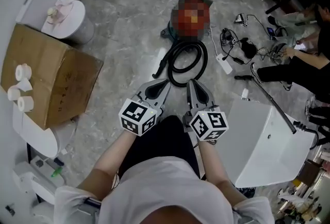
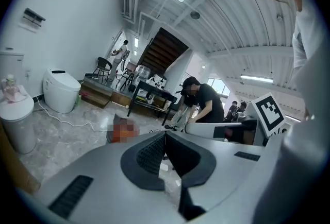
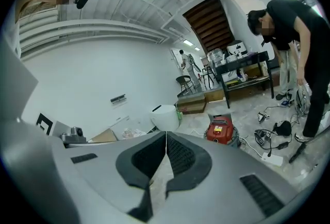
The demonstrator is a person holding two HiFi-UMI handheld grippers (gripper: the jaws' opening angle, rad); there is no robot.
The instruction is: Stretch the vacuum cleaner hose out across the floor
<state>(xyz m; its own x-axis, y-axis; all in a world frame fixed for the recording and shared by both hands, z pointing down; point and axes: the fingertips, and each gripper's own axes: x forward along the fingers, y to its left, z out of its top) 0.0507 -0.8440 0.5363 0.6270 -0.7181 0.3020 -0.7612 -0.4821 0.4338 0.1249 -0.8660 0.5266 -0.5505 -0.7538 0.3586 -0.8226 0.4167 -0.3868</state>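
Approach step: left gripper (image 1: 166,84) and right gripper (image 1: 190,85) both clenched and empty, hose (image 1: 202,58) coiled on the floor (image 1: 129,37) against the vacuum cleaner (image 3: 223,129); the next move calls for opening the jaws to seize it.

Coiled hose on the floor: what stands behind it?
The red vacuum cleaner stands directly behind the black hose. Where they join cannot be seen.

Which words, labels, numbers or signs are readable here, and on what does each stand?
No text is readable.
Box: dark print on its side, too small to read.
Vacuum cleaner: pale label on top, too blurred to read.
Cubes of the left gripper and right gripper: black square markers, no letters.
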